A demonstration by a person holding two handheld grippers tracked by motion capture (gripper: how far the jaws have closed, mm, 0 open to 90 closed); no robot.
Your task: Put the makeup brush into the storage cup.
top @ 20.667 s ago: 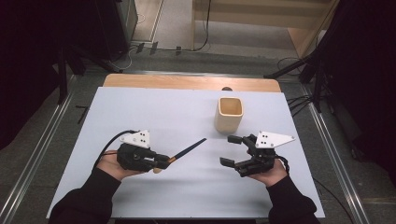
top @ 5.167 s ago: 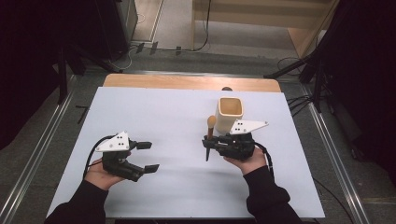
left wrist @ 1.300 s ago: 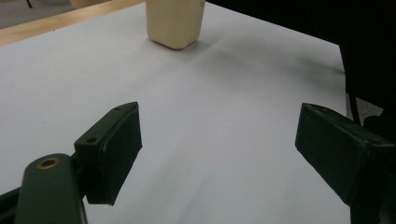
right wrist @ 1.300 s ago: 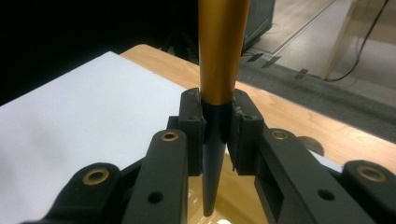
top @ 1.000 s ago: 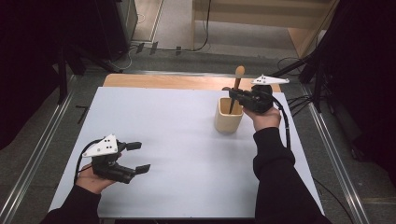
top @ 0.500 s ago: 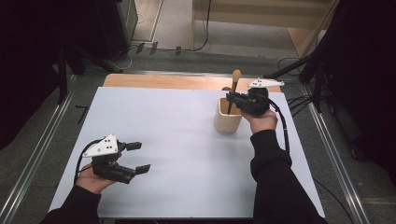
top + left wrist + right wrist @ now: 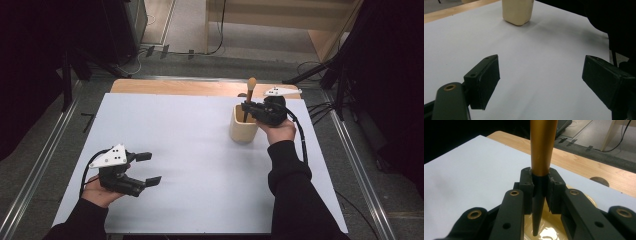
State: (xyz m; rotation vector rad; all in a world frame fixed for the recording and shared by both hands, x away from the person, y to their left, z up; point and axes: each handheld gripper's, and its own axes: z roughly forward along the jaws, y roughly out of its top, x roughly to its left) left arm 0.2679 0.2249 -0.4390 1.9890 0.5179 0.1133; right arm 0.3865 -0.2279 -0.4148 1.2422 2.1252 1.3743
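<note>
While the right gripper (image 7: 248, 106) pinches the brush (image 7: 249, 95) upright over the cream cup (image 7: 243, 127), its dark tip hidden inside, the left gripper (image 7: 149, 168) hovers spread above the desk (image 7: 200, 150).

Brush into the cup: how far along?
Nearly done. The right hand-held gripper is shut on the brush, upright, its dark pointed end already inside the cup. Left: release and withdraw. The left hand-held gripper sits open, idle.

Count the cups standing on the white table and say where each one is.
1. The cream cup stands toward the table's far right, under the right gripper, which holds a brush upright with its tip inside the cup.
</note>
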